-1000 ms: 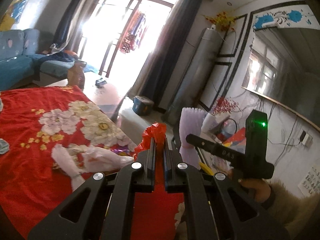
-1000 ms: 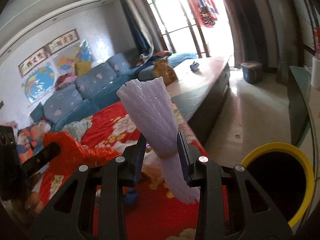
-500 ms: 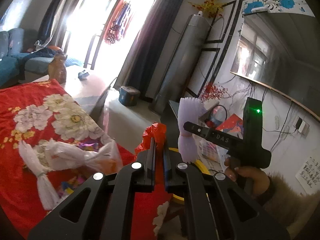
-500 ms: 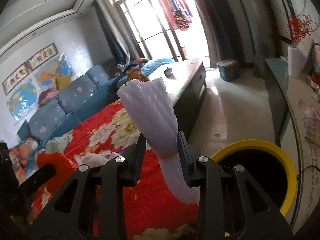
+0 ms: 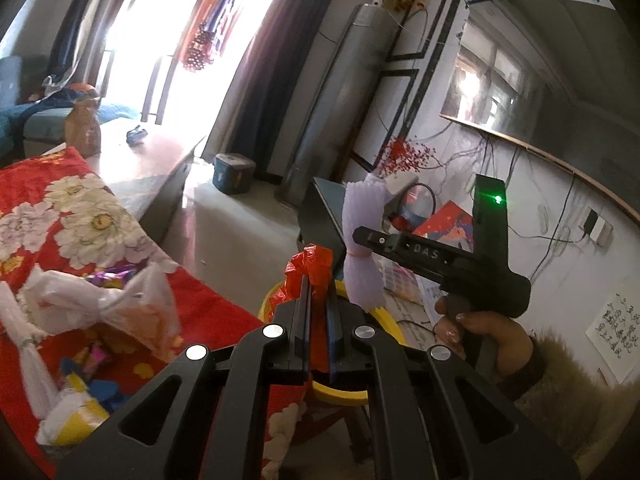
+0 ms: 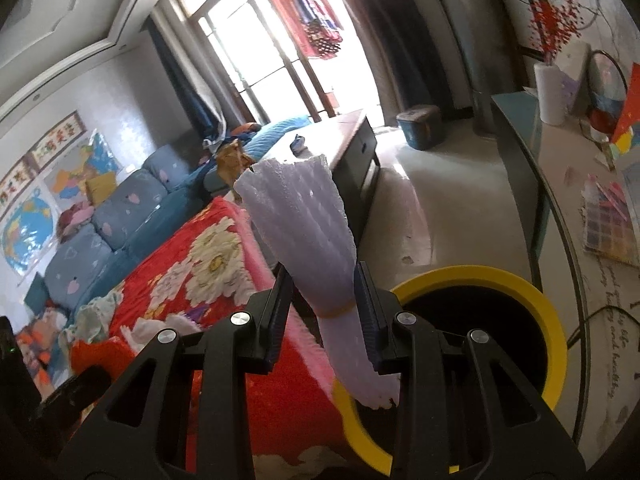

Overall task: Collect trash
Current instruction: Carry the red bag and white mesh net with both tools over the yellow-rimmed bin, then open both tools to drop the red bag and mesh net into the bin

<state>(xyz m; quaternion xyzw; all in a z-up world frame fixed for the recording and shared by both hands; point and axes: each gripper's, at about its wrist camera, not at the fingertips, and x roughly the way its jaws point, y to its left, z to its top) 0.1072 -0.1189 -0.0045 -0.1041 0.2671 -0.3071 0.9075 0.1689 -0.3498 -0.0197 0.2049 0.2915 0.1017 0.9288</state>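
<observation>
Here, red bag [image 5: 310,266] and foam sleeve [image 6: 308,236] gripped.

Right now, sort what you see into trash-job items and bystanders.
Job:
- purple foam net in right gripper
- red plastic bag in left gripper
- yellow-rimmed bin
- white plastic bag on floral cloth

Bystanders:
- blue sofa
- white vase
- world map

Both grippers' fingers [image 5: 318,304] [image 6: 324,300] clamped
</observation>
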